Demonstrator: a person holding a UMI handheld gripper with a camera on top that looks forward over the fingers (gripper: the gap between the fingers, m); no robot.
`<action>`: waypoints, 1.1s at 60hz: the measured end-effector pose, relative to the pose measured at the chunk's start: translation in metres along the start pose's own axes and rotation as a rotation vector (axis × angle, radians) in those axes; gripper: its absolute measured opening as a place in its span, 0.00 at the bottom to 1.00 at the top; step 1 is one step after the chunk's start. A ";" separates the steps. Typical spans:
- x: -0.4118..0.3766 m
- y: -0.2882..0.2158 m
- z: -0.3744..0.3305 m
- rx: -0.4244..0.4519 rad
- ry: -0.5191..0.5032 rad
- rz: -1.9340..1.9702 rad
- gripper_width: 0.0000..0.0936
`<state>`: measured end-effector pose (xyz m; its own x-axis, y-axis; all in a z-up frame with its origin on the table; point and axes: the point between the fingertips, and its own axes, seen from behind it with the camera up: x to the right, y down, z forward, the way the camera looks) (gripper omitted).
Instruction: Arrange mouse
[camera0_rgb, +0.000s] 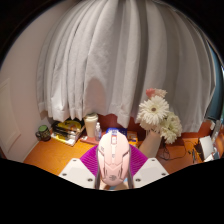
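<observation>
Mouse (113, 157), white w/ pink trim, upright, clamped betw. gripper (113, 176) fingers.

Single wide-angle view rode on the gripper (113, 178), low over the bench (55, 158), facing forward along the fingers (80, 172) toward the curtain (110, 60), close to the mouse (113, 155).

The front end of the mouse (113, 160) is cut off at the bottom middle of the frame, so its far tip cannot be seen. The gripper (113, 178) fingers sit partly out of the picture there. The small things (66, 130) at the middle left are too tiny to name.
</observation>
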<state>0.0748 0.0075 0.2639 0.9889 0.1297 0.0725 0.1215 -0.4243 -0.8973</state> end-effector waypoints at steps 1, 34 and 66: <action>0.011 0.003 -0.001 0.001 0.012 -0.001 0.40; 0.090 0.296 0.052 -0.480 0.026 0.111 0.45; 0.102 0.283 0.038 -0.479 0.067 0.150 0.92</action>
<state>0.2066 -0.0652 0.0011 0.9999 -0.0157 0.0003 -0.0123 -0.7994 -0.6007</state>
